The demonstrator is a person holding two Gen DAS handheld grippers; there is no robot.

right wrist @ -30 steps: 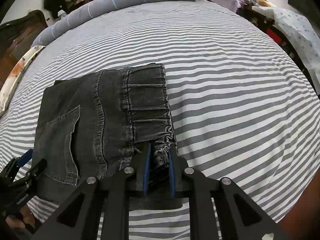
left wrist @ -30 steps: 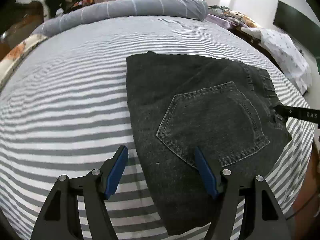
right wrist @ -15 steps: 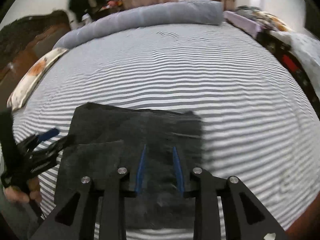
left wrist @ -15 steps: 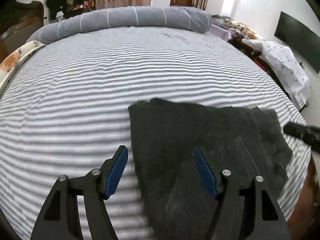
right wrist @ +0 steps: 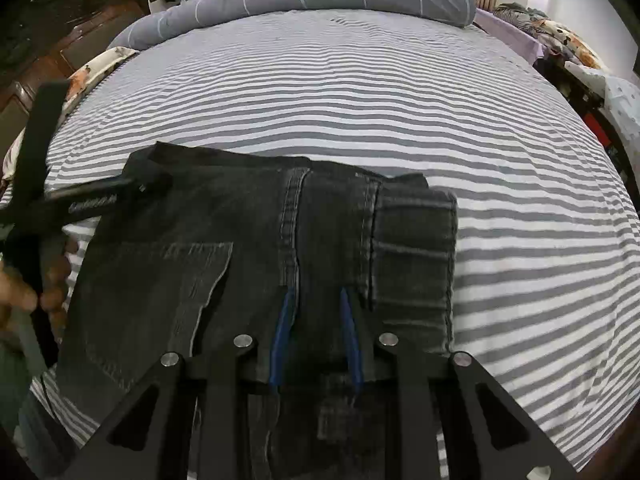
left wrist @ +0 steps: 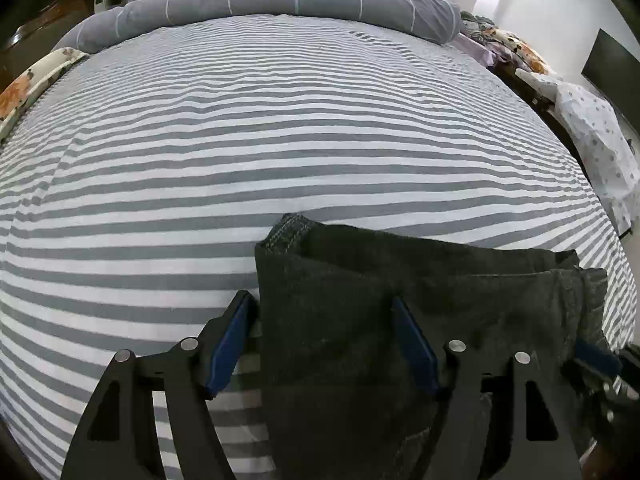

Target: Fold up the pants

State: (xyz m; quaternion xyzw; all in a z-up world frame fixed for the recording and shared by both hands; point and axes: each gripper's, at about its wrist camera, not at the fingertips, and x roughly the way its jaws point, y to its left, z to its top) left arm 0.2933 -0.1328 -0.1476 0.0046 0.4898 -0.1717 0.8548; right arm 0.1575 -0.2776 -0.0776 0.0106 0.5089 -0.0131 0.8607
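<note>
Bed (left wrist: 280, 120), wide mattress under a grey-and-white striped sheet: fills both views from 9 o'clock to 3 o'clock, unchanged against the frames of a second ago

Bolster (left wrist: 280, 4), long grey roll with thin white lines: lies across the far edge at 12 o'clock, untouched

Pants (right wrist: 256, 264), dark charcoal denim, already folded to a compact stack with a patch pocket and a ribbed waistband on top: a second ago the stack lies flat on the sheet; now its near part is lifted and drawn toward the holder, sitting at 6 o'clock in the right wrist view and at 5 o'clock in the left wrist view, with its far edge low against the stripes. Whether any part touches the sheet cannot be told

Right gripper (right wrist: 316, 340), black two-finger tool with blue pads: pinches the denim near the seam beside the waistband at 6 o'clock, pads drawn close with a fold of cloth between them; the grip is the same as a second ago

Left gripper (left wrist: 324, 344), matching black tool with blue pads: spread wide, as before, and now straddling the left edge of the stack, one pad off the cloth on the stripes at 7 o'clock, the other over the denim; not pinching

Judgement: folding looks nearly complete; the lift reads as carrying or repositioning the bundle, and one-sided support risks the layers slipping open
</note>
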